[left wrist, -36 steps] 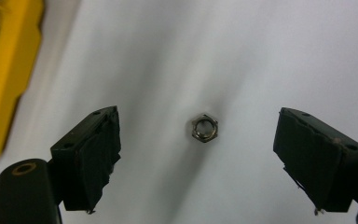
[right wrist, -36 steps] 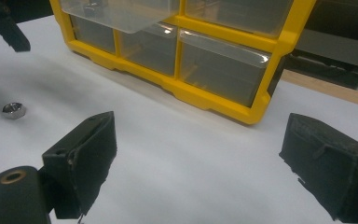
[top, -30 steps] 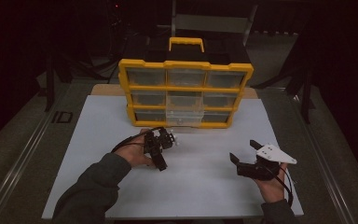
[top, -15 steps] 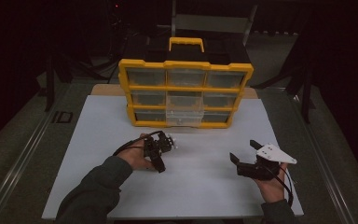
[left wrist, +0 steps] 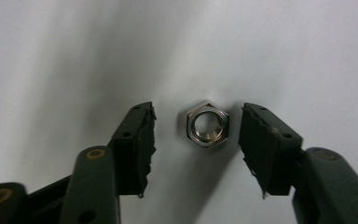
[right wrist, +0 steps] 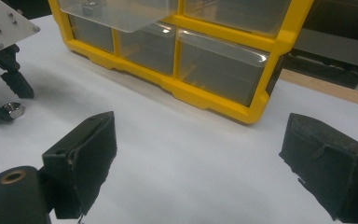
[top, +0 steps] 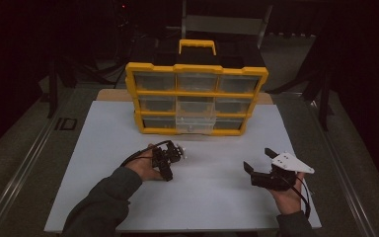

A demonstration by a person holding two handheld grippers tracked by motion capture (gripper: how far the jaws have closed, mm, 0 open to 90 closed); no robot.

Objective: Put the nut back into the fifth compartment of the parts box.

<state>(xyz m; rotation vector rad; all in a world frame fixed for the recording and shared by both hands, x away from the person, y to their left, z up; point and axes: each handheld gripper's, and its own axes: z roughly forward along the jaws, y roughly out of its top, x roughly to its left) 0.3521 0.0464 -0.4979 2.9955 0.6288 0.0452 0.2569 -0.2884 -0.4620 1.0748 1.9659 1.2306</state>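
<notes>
Nut: shiny polished metal. My pads: rough matt rubber. Sheet: matt white. Organiser: glossy yellow plastic, clear drawers.

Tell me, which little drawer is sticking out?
The bottom-middle drawer of the yellow organizer; it juts forward over the table, while the other drawers sit flush.

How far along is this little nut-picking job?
Done: one drawer of the yellow organizer stands pulled out. In hand: the left gripper has just been closing around the hex nut, pads not yet touching. Left: gripping and lifting it. The right gripper waits open.
</notes>
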